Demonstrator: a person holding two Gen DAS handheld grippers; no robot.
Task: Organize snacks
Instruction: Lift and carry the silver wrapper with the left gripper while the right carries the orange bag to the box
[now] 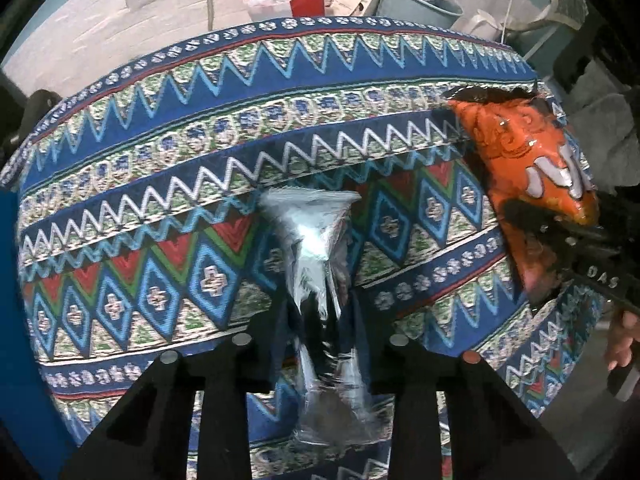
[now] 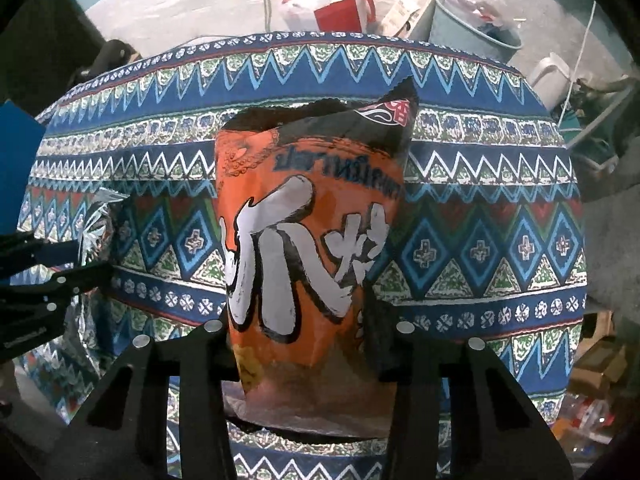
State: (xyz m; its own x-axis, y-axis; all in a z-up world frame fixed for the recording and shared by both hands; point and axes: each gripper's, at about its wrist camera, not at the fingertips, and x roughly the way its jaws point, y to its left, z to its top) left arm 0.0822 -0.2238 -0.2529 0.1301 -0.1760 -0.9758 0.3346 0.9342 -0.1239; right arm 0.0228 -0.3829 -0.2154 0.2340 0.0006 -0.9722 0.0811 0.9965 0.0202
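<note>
Left hand-held gripper [image 1: 320, 344]: clenched on a silver foil packet [image 1: 316, 264], which stood up out of the jaws through the centre of the left wrist view, above the patterned tablecloth [image 1: 160, 184].

Right hand-held gripper [image 2: 308, 352]: grasping an orange snack bag [image 2: 308, 240], lower part pinched between the fingers, crimped top reaching toward the upper centre of the right wrist view.

Long axes: both packs ran forward along their grippers' fingers, toward the far edge of the counter [image 2: 500, 92].

Side by side: the orange snack bag [image 1: 532, 168] appeared at the right edge of the left wrist view; the silver foil packet [image 2: 94, 232] at the left edge of the right wrist view, with the left hand-held gripper [image 2: 40, 280] below it. The two packs were near each other but apart, a strip of tablecloth between them.

Contact with counter: could not tell whether either pack rested on the cloth or hung just above it.

Nearer hand: each pack already in its own gripper; no loose snack seen on the cloth.

Destination: no tray or box for snacks seen on the counter. A blue panel [image 2: 20, 168] sat at the left edge of the right wrist view; its nature unclear.

Background: red bag [image 2: 344, 12] and grey bucket [image 2: 472, 28] on the floor beyond the far edge.

Judgement: next placement probably turns on keeping the packs parallel and in a row.
</note>
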